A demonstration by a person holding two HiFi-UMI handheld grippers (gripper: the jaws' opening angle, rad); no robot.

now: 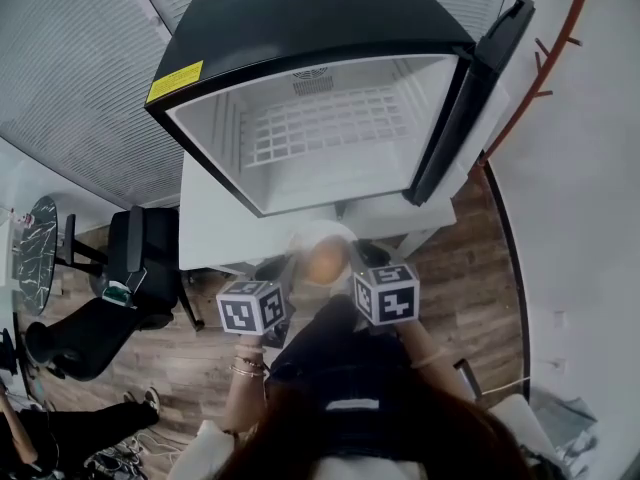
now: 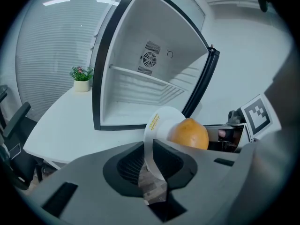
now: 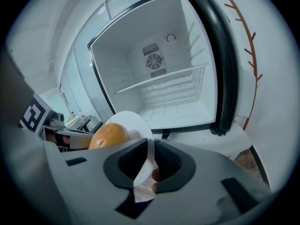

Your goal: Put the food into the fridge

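On white table (image 1: 215,233), open fridge (image 1: 330,128), wood floor (image 1: 470,268), blk chair (image 1: 145,253) nearby

orange (image 1: 326,259): blurring in head view, outline smearing into the plate (image 1: 322,234)
plate: part of it hiding behind the orange in both gripper views
fridge label (image 1: 175,81): print showing too small to read
plate sticker (image 2: 153,122): text coming out too small to read

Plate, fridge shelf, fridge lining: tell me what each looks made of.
Plate: thin, smooth, matte white with a sticker on its rim; plastic or paper, can't tell which. Fridge shelf: open grid of thin white bars, probably coated metal wire. Fridge lining: smooth, slightly glossy white with moulded ribs and rounded corners, likely plastic.
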